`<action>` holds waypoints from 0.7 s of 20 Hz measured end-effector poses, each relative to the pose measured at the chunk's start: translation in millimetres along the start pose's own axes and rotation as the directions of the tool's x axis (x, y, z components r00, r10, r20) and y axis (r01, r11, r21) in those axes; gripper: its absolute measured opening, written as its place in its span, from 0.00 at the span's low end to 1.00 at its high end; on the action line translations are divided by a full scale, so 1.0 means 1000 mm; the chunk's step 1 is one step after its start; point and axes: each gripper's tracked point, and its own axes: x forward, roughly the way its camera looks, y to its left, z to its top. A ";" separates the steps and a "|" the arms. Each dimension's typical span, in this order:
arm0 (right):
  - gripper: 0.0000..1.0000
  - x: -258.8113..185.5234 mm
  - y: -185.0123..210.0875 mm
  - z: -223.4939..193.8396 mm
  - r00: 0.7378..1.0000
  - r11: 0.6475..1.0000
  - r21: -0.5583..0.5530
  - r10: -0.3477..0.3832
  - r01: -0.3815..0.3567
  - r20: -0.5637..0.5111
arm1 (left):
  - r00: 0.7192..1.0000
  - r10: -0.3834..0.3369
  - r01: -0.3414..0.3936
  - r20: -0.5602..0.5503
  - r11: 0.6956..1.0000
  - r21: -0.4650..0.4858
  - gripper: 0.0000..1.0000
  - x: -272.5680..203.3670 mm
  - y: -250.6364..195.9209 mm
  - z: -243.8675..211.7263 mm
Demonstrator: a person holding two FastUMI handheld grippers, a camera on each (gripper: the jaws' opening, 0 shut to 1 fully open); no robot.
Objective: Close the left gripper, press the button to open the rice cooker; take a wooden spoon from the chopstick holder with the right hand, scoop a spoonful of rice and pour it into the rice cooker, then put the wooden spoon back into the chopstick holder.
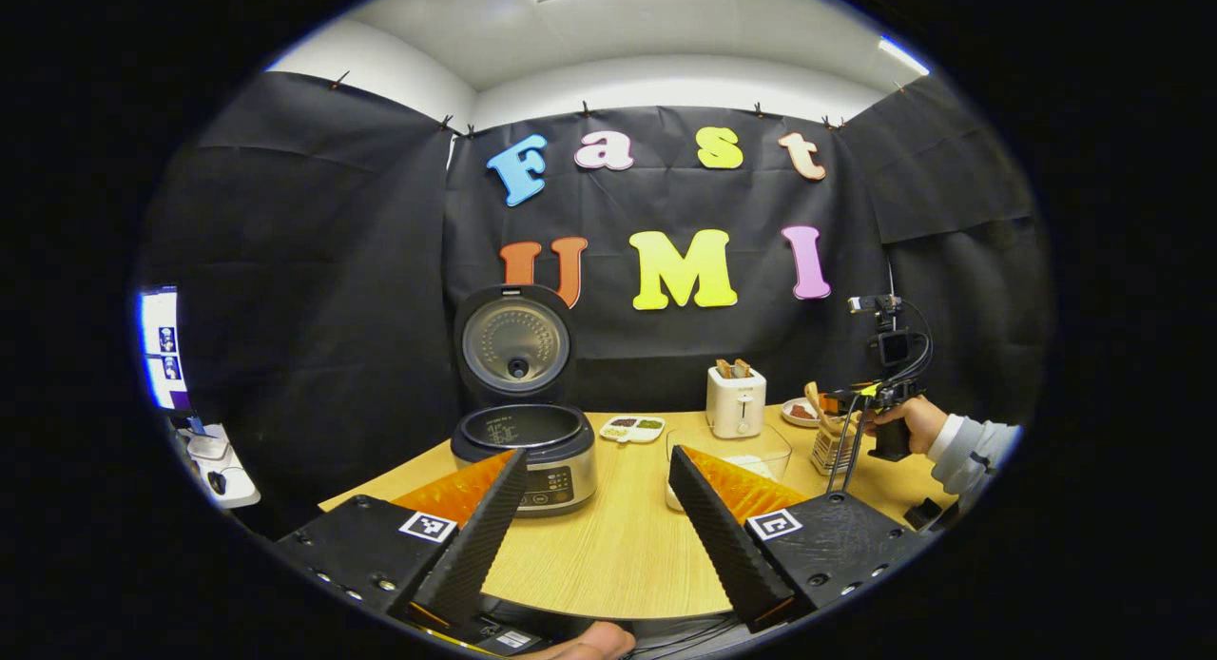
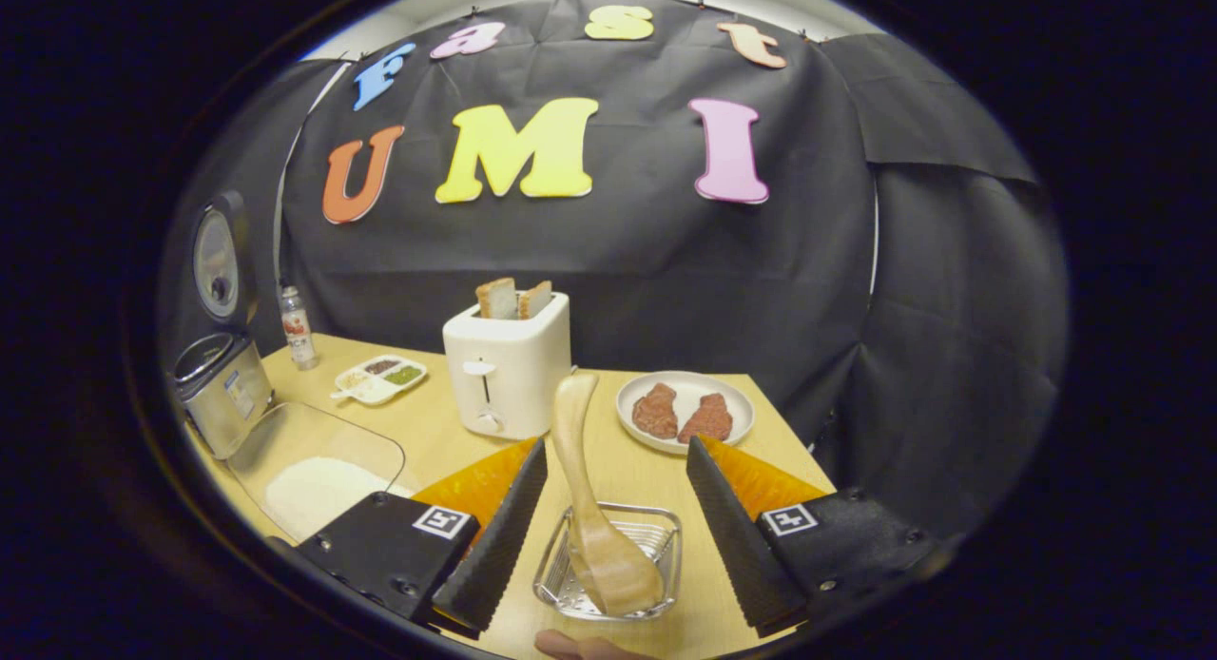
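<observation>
The rice cooker (image 1: 525, 456) stands open at the table's left, its lid (image 1: 514, 344) raised upright. My left gripper (image 1: 597, 456) hangs open in front of it, holding nothing. A wooden spoon (image 2: 588, 508) stands bowl-down in the metal chopstick holder (image 2: 656, 532); its handle leans up between the fingers of my right gripper (image 2: 616, 446), closer to the left one. The right gripper is open and not pressing on the spoon. In the left gripper view, a hand (image 1: 908, 422) holds the right gripper (image 1: 844, 403) over the chopstick holder (image 1: 829, 448). Rice lies in a clear container (image 2: 314, 470).
A white toaster (image 2: 507, 365) with two bread slices stands mid-table. A plate of meat (image 2: 685, 411) sits beside it at the back right, a divided sauce dish (image 2: 380, 378) and a small bottle (image 2: 297, 327) near the rice cooker (image 2: 223, 379). Black cloth walls close in the table.
</observation>
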 end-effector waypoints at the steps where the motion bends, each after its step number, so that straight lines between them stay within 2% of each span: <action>1: 0.92 0.008 0.003 -0.006 0.999 1.000 0.001 0.004 -0.004 -0.040 | 1.000 -0.003 0.003 -0.002 1.000 0.000 0.95 0.001 0.001 -0.001; 2: 0.95 0.016 0.007 -0.013 0.997 1.000 0.004 0.020 -0.020 -0.072 | 1.000 -0.007 0.007 -0.005 1.000 -0.003 0.95 0.002 0.000 -0.001; 5: 0.88 0.030 0.018 -0.022 0.988 0.998 0.026 0.063 -0.060 -0.138 | 1.000 -0.003 0.003 -0.009 1.000 0.001 0.95 0.003 0.004 -0.005; 8: 0.65 0.038 0.018 -0.024 0.980 0.994 0.072 0.092 -0.081 -0.174 | 0.999 -0.019 0.019 -0.031 1.000 -0.001 0.95 0.005 -0.001 -0.013; 10: 0.53 0.038 0.022 -0.026 0.972 0.988 0.096 0.134 -0.117 -0.191 | 0.999 -0.015 0.015 -0.035 1.000 -0.002 0.95 0.006 0.001 -0.015; 11: 0.49 0.038 0.016 -0.024 0.974 0.988 0.111 0.123 -0.103 -0.190 | 1.000 0.000 0.000 -0.029 1.000 -0.004 0.95 0.006 0.006 -0.014; 12: 0.28 0.035 0.011 -0.021 0.978 0.989 0.115 0.115 -0.096 -0.176 | 1.000 0.010 -0.010 -0.023 1.000 -0.009 0.96 0.005 0.008 -0.013; 13: 0.25 0.030 0.006 -0.017 0.981 0.991 0.097 0.106 -0.090 -0.164 | 1.000 0.015 -0.015 -0.022 1.000 -0.019 0.96 0.006 0.010 -0.013; 14: 0.18 0.025 0.001 -0.014 0.984 0.992 0.091 0.102 -0.089 -0.149 | 1.000 0.017 -0.018 -0.021 0.999 -0.030 0.96 0.004 0.010 -0.014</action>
